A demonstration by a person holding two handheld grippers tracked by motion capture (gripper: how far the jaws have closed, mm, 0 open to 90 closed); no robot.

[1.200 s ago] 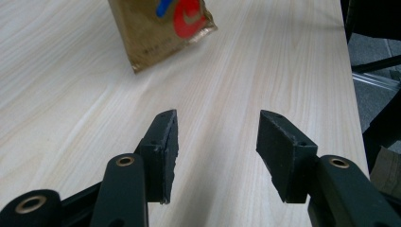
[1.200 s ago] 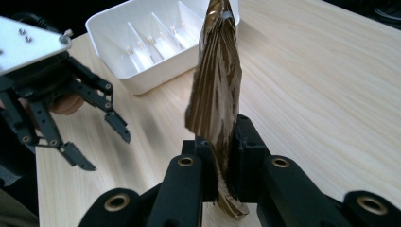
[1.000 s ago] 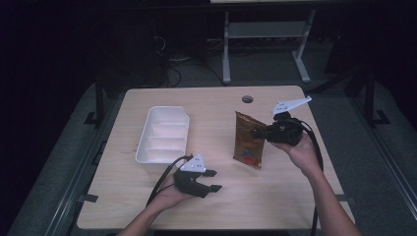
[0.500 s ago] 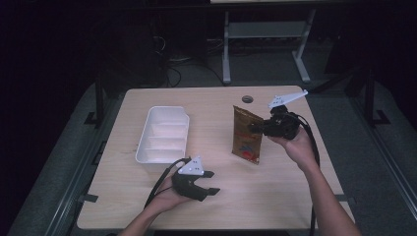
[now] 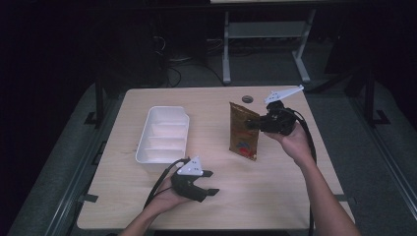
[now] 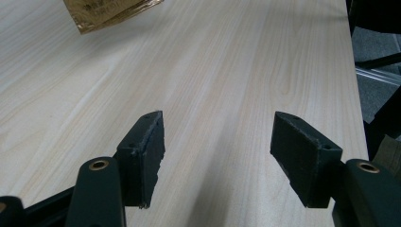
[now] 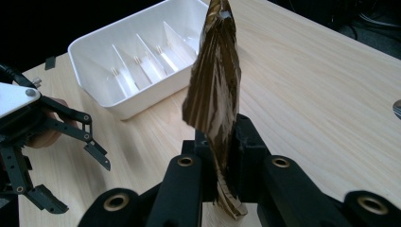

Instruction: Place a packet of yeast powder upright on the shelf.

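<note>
Right gripper point(image 7: 222, 177) jaws pinch the pouch point(image 7: 213, 94); left gripper point(image 6: 217, 156) jaws just opening, empty.

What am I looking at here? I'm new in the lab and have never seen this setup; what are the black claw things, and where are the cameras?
No robot: a person at a wooden table holds a two-jaw hand tool in each hand. One camera looks down from above; one more rides on each tool and looks along its jaws. The left gripper is open and holds nothing; its jaws have just been opening, with bare table between them. The right gripper is shut on the edge of a brown foil snack bag and holds it up on end. On the table also lie a white divided tray and a small dark round thing.
</note>
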